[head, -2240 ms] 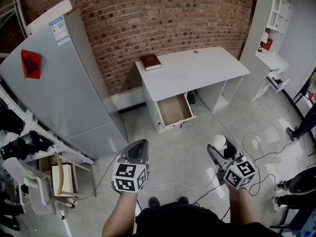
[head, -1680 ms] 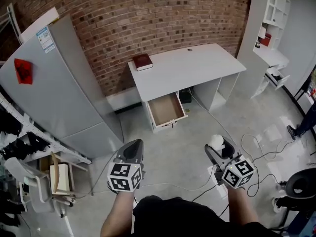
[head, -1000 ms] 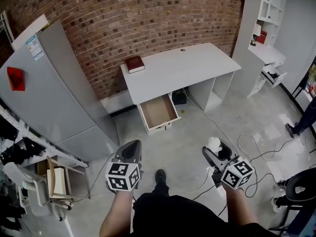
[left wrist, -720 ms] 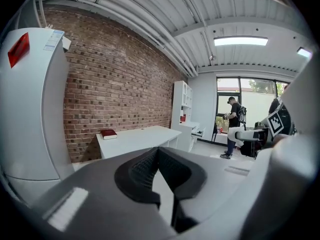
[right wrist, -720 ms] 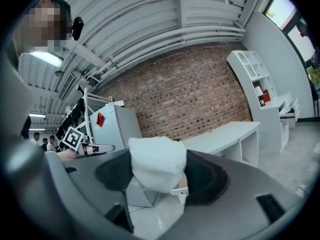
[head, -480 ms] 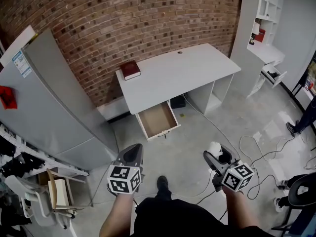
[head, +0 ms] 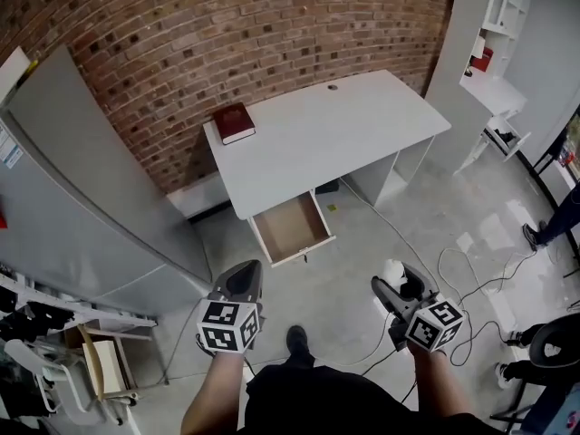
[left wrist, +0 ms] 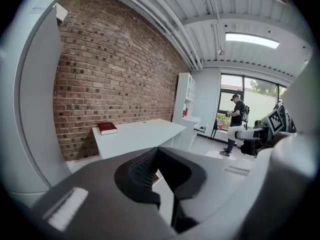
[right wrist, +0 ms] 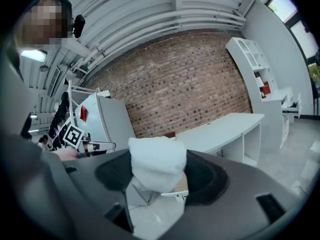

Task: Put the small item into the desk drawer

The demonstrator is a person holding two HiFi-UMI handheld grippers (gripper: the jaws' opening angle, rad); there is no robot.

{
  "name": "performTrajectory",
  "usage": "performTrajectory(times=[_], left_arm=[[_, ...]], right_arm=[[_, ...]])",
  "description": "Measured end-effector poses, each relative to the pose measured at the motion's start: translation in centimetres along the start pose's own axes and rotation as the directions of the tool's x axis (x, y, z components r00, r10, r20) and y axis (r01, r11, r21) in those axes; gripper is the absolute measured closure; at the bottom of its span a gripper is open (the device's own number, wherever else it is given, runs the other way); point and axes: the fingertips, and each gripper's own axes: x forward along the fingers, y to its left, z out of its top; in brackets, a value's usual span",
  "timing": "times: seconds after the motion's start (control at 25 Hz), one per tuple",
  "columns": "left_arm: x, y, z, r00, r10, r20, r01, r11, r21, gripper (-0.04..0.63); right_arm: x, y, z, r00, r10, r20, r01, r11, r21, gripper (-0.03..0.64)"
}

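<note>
My right gripper [head: 397, 279] is shut on a small white soft item [head: 392, 271], which fills the space between the jaws in the right gripper view [right wrist: 157, 161]. My left gripper [head: 246, 275] is shut with nothing in it; its jaws meet in the left gripper view [left wrist: 160, 171]. Ahead stands a white desk [head: 326, 130] against the brick wall. Its drawer [head: 292, 228] is pulled open below the desk's left end, and its wooden inside shows bare. Both grippers hang above the floor, well short of the drawer.
A dark red book [head: 232, 122] lies on the desk's left end. A grey fridge [head: 82, 198] stands at the left, a white shelf unit [head: 494, 53] at the right. Cables [head: 453, 270] run over the floor near my right side. A person stands far off [left wrist: 236, 121].
The desk and open drawer have drawn closer and shifted left in the head view as I walked toward them. Both grippers kept their pose, the right one still holding the white item.
</note>
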Motion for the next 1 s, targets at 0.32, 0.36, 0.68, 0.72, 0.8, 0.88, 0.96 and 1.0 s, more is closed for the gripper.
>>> performTrajectory(times=[0.32, 0.36, 0.68, 0.72, 0.8, 0.88, 0.96, 1.0], left_arm=[[2.7, 7.8, 1.5, 0.999, 0.038, 0.008, -0.038, 0.999, -0.023, 0.584], [2.9, 8.7, 1.7, 0.999, 0.040, 0.008, -0.040, 0.999, -0.024, 0.584], [5.3, 11.6, 2.8, 0.999, 0.032, 0.009, -0.031, 0.999, -0.043, 0.584], [5.7, 11.7, 2.8, 1.000, 0.029, 0.005, -0.028, 0.999, -0.045, 0.584], [6.6, 11.7, 2.8, 1.000, 0.027, -0.005, -0.027, 0.998, -0.050, 0.584], [7.7, 11.7, 2.8, 0.999, 0.031, -0.012, -0.032, 0.998, -0.053, 0.584], [8.7, 11.7, 3.1, 0.999, 0.042, -0.014, -0.042, 0.998, -0.050, 0.584], [9.3, 11.6, 3.3, 0.999, 0.049, -0.013, -0.050, 0.998, -0.049, 0.584]], right_arm=[[9.4, 0.5, 2.3, 0.999, 0.035, -0.012, -0.035, 0.999, -0.018, 0.330], [10.4, 0.8, 2.7, 0.999, 0.041, -0.011, -0.041, 0.999, -0.021, 0.330], [14.4, 1.1, 3.4, 0.998, 0.051, -0.036, -0.052, 0.999, -0.015, 0.330], [14.7, 0.8, 3.5, 0.998, 0.047, -0.039, -0.047, 0.999, -0.011, 0.330], [15.2, -0.2, 3.9, 0.998, 0.040, -0.041, -0.040, 0.999, -0.003, 0.330], [15.8, -1.2, 4.0, 0.998, 0.045, -0.044, -0.045, 0.999, 0.003, 0.330], [16.7, -2.3, 4.0, 0.997, 0.060, -0.050, -0.060, 0.998, 0.006, 0.330], [17.2, -2.9, 4.0, 0.996, 0.069, -0.055, -0.069, 0.998, 0.003, 0.330]])
